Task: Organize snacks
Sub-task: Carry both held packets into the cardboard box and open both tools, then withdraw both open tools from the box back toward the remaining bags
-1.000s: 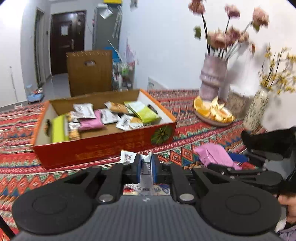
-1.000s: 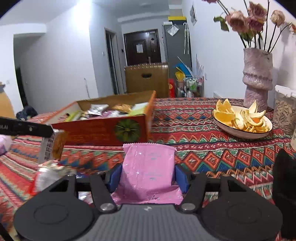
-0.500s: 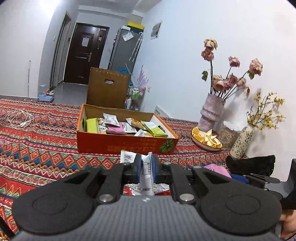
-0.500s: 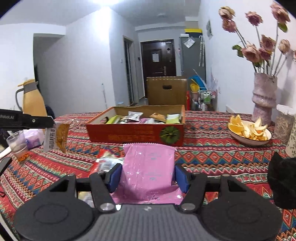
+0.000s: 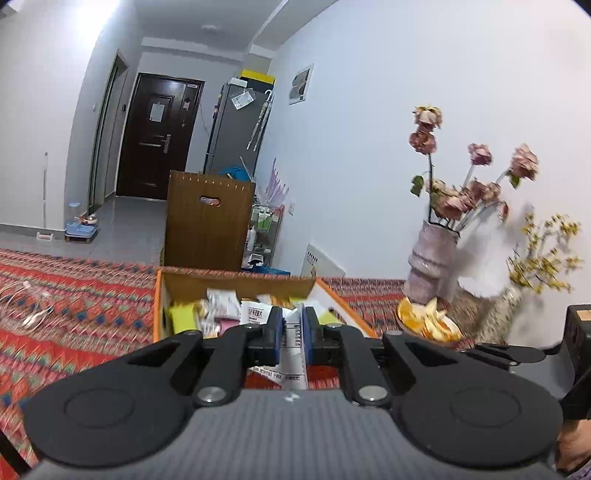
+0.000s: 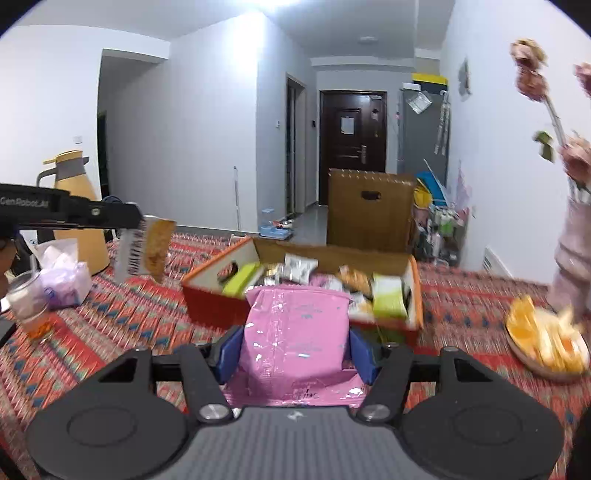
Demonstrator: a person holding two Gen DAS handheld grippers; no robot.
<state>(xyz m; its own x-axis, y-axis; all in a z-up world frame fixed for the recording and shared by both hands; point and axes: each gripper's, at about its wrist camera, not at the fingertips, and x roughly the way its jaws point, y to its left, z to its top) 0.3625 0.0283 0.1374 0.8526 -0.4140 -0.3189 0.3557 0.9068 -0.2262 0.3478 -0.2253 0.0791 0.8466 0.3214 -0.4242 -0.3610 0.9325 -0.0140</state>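
My left claw [image 5: 292,334] pinched a white packet [image 5: 291,343], my right claw [image 6: 297,349] clamped a pink pouch [image 6: 297,343]; either could slip short of the box [image 6: 207,304].

We see a bright room lit by glaring ceiling lights [image 6: 280,3], fisheye bending at the dark corners, and motion blur smearing the flowers [image 6: 532,70] and fruit plate [image 6: 546,343].

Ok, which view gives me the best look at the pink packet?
The right wrist view: the pink packet fills the centre, pinched between the right gripper pads, its front plainly visible before the snack box. The left wrist view does not show it, only the right gripper's edge at far right.
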